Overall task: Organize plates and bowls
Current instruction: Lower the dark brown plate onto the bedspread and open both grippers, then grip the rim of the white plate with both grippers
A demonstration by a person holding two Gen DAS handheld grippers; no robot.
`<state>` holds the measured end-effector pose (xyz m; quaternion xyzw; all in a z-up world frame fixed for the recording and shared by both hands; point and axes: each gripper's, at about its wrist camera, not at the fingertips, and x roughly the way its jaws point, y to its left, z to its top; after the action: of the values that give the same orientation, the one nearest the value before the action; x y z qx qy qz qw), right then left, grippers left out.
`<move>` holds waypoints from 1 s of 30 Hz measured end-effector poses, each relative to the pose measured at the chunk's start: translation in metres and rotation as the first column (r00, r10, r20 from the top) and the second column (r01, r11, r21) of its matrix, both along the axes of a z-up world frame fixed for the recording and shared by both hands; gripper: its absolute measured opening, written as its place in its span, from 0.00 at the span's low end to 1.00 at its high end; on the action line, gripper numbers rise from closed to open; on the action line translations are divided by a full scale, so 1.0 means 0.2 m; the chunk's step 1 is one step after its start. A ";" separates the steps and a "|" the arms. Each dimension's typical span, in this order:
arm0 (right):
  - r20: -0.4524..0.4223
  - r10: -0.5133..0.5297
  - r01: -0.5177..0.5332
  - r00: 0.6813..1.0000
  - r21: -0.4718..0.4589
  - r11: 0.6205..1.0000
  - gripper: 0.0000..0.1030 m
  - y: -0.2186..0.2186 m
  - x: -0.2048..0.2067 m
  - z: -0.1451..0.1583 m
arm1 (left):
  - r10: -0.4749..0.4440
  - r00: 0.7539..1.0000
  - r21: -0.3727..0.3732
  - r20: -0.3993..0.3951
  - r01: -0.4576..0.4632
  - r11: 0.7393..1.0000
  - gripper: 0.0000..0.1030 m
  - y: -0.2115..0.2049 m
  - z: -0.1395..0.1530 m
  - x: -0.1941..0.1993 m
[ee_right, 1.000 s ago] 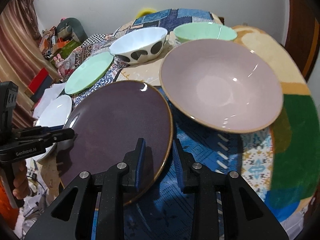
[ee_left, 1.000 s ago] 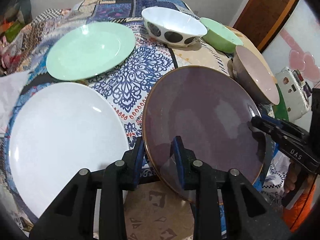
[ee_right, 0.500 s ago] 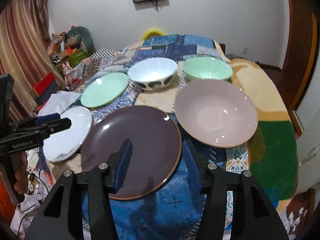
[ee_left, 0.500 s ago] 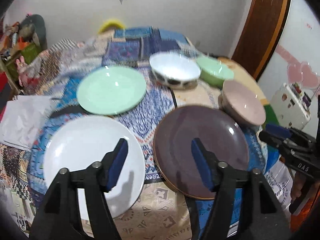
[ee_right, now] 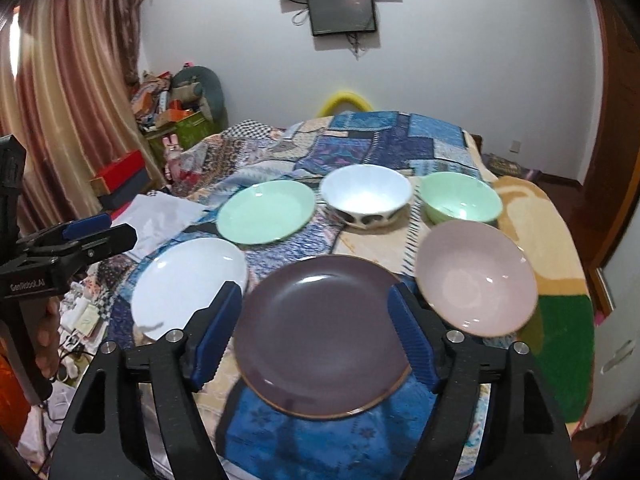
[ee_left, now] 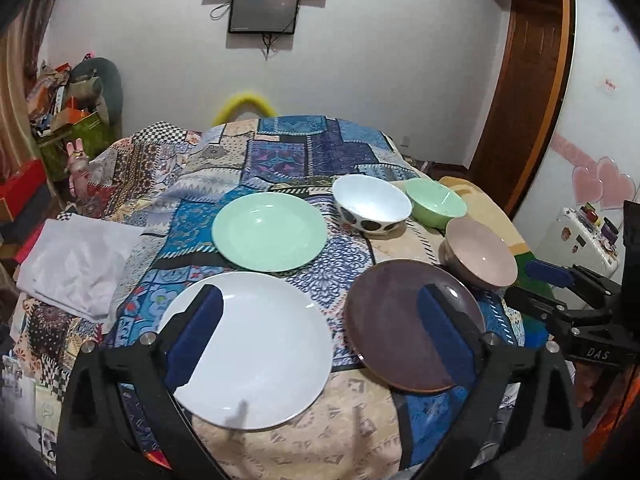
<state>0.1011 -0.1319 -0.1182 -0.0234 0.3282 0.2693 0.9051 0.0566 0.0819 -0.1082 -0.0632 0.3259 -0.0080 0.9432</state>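
On the patchwork-covered table lie a dark purple plate (ee_left: 414, 324) (ee_right: 320, 336), a white plate (ee_left: 256, 348) (ee_right: 190, 284) and a mint green plate (ee_left: 270, 230) (ee_right: 266, 212). Behind stand a white spotted bowl (ee_left: 372, 204) (ee_right: 366, 196), a green bowl (ee_left: 436, 202) (ee_right: 460, 202) and a pink bowl (ee_left: 480, 252) (ee_right: 476, 280). My left gripper (ee_left: 320, 324) hangs above the near edge, jaws opening wide, nothing between them. My right gripper (ee_right: 314, 328) hovers over the purple plate, jaws also opening, touching nothing.
The quilted cloth (ee_left: 280, 152) covers the table to the far wall. A white folded cloth (ee_left: 76, 264) lies at the left edge. Clutter and boxes (ee_right: 168, 108) pile up at the back left; a wooden door frame (ee_left: 532, 80) stands right.
Both grippers let go of the purple plate's rim, opened wide, rose and drew back. The plate now lies flat on the table between the white plate and the pink bowl.
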 end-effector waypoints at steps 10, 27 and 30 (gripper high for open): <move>-0.036 0.089 -0.090 0.995 -0.008 0.996 0.74 0.27 0.05 -0.06 | 0.053 0.996 0.039 -0.068 -0.051 0.998 0.96 0.23 -0.09 -0.06; -0.182 0.151 -0.162 0.972 -0.049 0.986 0.53 0.62 0.29 -0.30 | 0.179 0.955 -0.060 -0.237 -0.198 0.978 0.68 0.65 -0.50 -0.01; -0.217 0.166 -0.183 0.962 -0.057 0.982 0.46 0.66 0.33 -0.34 | 0.181 0.946 -0.087 -0.268 -0.211 0.974 0.56 0.70 -0.55 0.00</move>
<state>0.1663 0.0003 -0.1860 -0.0579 0.4291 0.3363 0.8363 0.0563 0.2210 -0.2184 -0.1498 0.4370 0.0755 0.8837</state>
